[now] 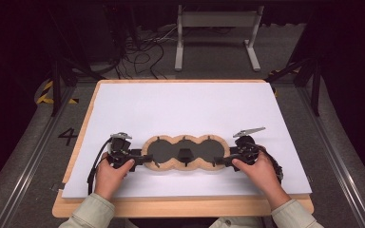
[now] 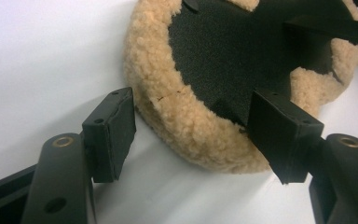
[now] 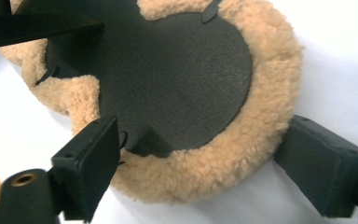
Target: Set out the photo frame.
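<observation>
item: three-lobed fleece pad (image 1: 185,153), flat on white sheet (image 1: 180,107) of tabletop (image 1: 76,156), near your edge. your left tool (image 1: 145,160) and right tool (image 1: 220,161) straddle its ends, jaws spread, gripping nothing.

The high view looks forward and down from above the person's side of the tabletop (image 1: 180,102), far enough off to take in its whole white sheet and the floor beyond. The fleece-edged three-lobed pad (image 1: 185,153) serves as landmark. The left gripper view sits low and very near the pad's (image 2: 223,60) left end lobe, looking along the left tongs (image 2: 200,135) across it. The right gripper view sits equally near the opposite end lobe of the pad (image 3: 168,84), looking along the right tongs (image 3: 205,172). All three views share the pad.
</observation>
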`<state>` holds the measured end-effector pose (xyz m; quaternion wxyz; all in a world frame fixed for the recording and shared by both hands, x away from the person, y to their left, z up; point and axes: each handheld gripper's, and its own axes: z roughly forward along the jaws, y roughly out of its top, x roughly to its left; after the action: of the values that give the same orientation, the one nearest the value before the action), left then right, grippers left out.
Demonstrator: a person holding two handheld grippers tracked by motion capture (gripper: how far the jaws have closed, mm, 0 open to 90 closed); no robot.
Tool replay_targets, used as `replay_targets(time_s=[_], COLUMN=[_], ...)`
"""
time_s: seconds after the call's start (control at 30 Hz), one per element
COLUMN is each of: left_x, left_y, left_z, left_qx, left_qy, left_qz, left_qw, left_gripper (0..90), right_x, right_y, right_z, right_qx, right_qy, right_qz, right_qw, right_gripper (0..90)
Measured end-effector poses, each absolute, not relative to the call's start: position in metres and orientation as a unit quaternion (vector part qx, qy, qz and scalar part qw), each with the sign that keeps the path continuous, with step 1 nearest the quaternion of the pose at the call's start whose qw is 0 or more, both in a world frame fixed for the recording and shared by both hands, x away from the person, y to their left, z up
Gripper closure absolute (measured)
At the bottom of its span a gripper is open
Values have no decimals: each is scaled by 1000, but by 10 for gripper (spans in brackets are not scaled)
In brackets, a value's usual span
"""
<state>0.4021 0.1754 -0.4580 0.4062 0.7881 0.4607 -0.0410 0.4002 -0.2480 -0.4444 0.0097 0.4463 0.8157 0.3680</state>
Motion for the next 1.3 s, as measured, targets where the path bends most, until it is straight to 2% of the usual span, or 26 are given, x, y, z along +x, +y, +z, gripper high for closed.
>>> replay_targets(time_s=[0.17,0.67,1.07,1.17,1.3], left_x=[401,401,399,395,390], left_y=[168,165,166,166,167], left_z=[-458,-456,-454,-450,-446], left_qx=[796,796,792,794,794], left_qy=[452,457,465,462,459], left_qz=[-31,-30,-24,4,27], left_qw=[401,395,395,395,398], left_gripper=[304,290,340,386,431], right_x=[400,396,396,395,393], right_y=[-250,-243,-246,-249,-250], right_z=[-442,-441,-435,-431,-429], right_qx=[458,470,504,499,494], right_qy=[812,814,796,798,800], right_qz=[363,342,336,338,341], right_qw=[-4,9,2,3,12], right_gripper=[196,190,343,414,466])
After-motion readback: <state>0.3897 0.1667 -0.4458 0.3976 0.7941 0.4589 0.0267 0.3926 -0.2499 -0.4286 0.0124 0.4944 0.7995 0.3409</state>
